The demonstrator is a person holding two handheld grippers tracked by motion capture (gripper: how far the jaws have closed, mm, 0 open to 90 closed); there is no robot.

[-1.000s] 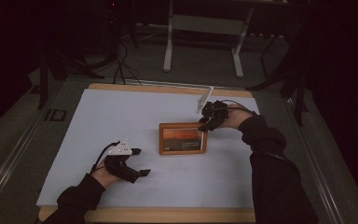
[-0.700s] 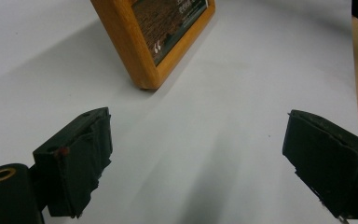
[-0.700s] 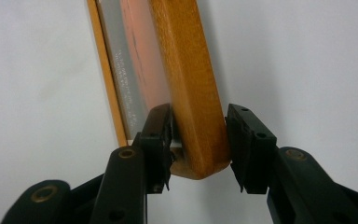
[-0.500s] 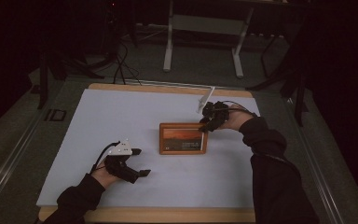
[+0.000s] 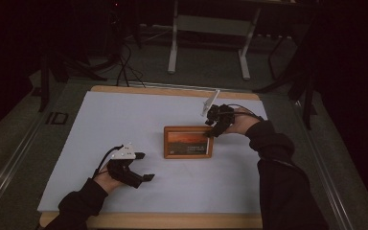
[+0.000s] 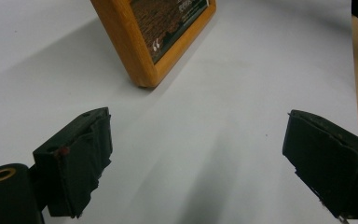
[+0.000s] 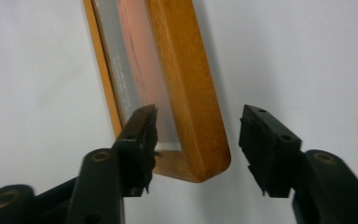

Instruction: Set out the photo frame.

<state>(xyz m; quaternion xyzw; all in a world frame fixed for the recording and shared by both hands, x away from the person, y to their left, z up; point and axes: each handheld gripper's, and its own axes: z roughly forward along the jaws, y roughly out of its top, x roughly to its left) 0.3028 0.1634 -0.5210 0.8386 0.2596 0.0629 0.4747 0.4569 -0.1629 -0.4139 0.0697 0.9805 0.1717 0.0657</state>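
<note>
A wooden picture frame (image 5: pixel 188 142) with a reddish print lies flat in the middle of the white mat. My right gripper (image 5: pixel 212 132) sits at its far right corner. In the right gripper view the frame's corner (image 7: pixel 186 88) lies between the jaws of the right gripper (image 7: pixel 198 140). These jaws have just been opening: one hangs over the glass and the other stands clear of the wooden edge. My left gripper (image 5: pixel 144 166) rests on the mat to the frame's left and nearer the front. In the left gripper view the left gripper (image 6: pixel 196 163) is open wide with nothing between its jaws, and the frame (image 6: pixel 142 51) lies ahead of it.
The white mat (image 5: pixel 124 120) covers a wooden table whose front edge (image 5: pixel 172 221) runs along the bottom. A stand with pale legs (image 5: pixel 173 48) is on the floor behind the table. A dark sleeve (image 5: pixel 278 163) crosses the mat's right side.
Both hands and the frame keep their places. In the high view no movement of the right jaws can be made out.
</note>
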